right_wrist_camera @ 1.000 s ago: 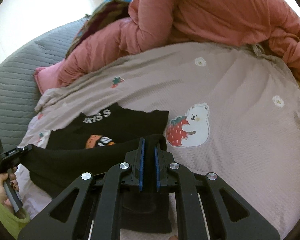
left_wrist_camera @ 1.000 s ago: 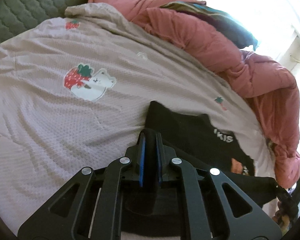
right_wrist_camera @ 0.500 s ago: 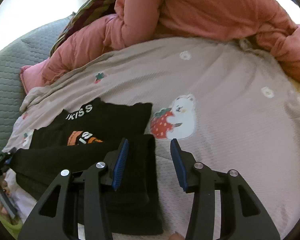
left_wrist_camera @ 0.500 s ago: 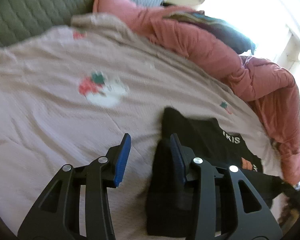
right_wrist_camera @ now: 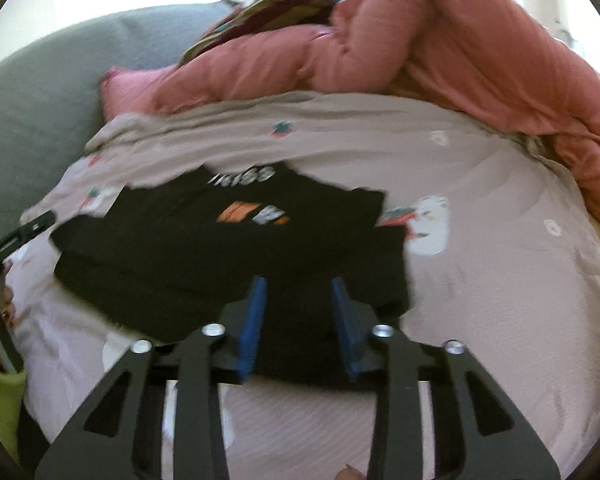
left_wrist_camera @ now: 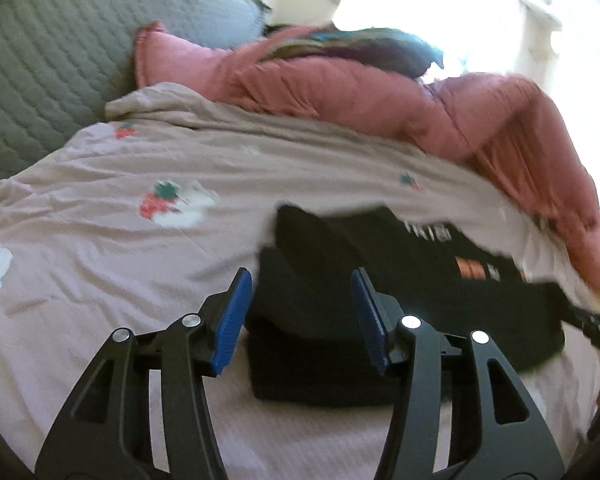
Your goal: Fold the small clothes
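Note:
A small black garment [left_wrist_camera: 380, 280] with white lettering and an orange print lies on the pink bedsheet [left_wrist_camera: 100, 260], its near part folded over itself. It also shows in the right wrist view [right_wrist_camera: 204, 248]. My left gripper [left_wrist_camera: 300, 312] is open and empty, its blue pads just above the garment's left folded edge. My right gripper [right_wrist_camera: 298, 320] is open and empty over the garment's near right part. The left gripper's tip [right_wrist_camera: 24, 232] shows at the garment's left end in the right wrist view.
A rumpled red-pink duvet [left_wrist_camera: 380, 92] lies along the far side of the bed, also in the right wrist view [right_wrist_camera: 420, 40]. A grey quilted headboard [left_wrist_camera: 40, 60] is at the left. The sheet carries strawberry-bear prints [left_wrist_camera: 176, 204].
Both grippers were shut on the black garment a second ago. They have opened and let it drop onto the sheet, then pulled back and up a little.

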